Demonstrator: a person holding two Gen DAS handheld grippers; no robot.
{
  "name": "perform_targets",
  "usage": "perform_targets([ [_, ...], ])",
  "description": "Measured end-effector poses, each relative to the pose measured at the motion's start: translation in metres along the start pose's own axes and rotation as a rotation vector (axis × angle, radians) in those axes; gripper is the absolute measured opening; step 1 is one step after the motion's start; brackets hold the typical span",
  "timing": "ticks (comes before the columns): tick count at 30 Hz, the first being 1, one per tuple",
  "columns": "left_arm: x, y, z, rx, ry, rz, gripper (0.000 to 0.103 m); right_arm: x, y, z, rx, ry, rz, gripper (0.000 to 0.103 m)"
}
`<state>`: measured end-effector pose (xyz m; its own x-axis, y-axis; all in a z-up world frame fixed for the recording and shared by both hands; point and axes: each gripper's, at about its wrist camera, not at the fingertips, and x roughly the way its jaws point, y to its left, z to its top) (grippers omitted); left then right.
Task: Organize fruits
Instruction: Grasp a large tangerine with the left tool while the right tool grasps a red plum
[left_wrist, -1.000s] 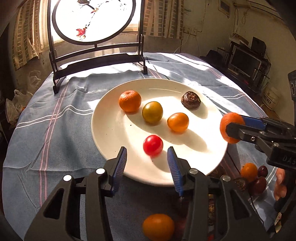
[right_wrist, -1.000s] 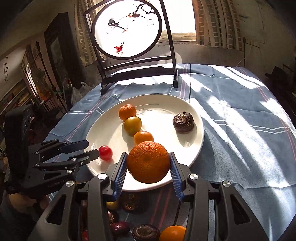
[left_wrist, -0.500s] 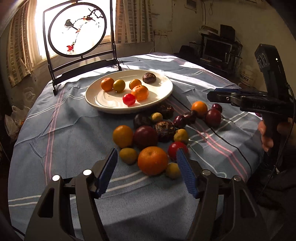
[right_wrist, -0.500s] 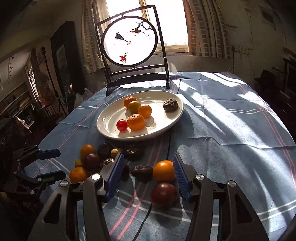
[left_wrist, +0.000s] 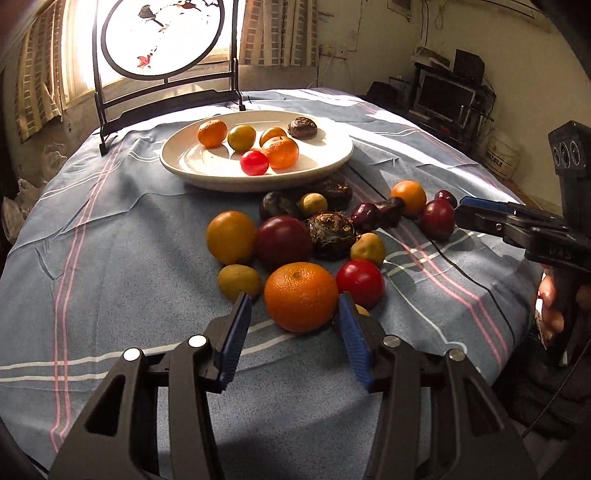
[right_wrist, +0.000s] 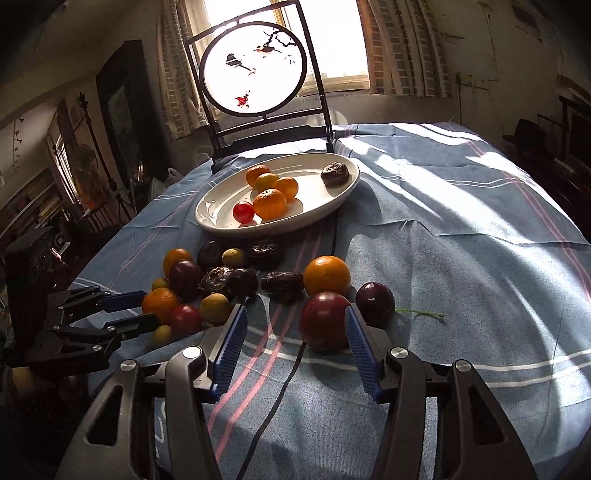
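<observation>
Behind left gripper (left_wrist: 293, 317), half-hidden yellow fruit (left_wrist: 362, 311)

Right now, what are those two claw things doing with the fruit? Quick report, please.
Left gripper open around big orange, jaws just closing in. Right gripper open beside dark red fruit. Six fruits on white plate. Neighbouring fruits crowd both.

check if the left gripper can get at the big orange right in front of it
Probably yes. The left gripper has open jaws on either side of the orange, nothing between, though a red tomato crowds one side.
</observation>
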<state>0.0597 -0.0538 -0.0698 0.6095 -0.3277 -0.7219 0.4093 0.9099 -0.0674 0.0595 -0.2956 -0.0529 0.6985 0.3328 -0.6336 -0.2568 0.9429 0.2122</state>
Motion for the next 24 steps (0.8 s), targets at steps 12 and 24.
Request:
perform_targets([
  [12,-0.002,-0.008,-0.004,-0.05,-0.036,-0.035,0.042,-0.002,-0.001,-0.001,-0.003,-0.012,0.002,0.055],
  [24,-0.004,0.007,-0.012,-0.077,-0.014,0.041,0.064,-0.005,0.004,-0.006,-0.042,0.008,-0.01,0.055],
])
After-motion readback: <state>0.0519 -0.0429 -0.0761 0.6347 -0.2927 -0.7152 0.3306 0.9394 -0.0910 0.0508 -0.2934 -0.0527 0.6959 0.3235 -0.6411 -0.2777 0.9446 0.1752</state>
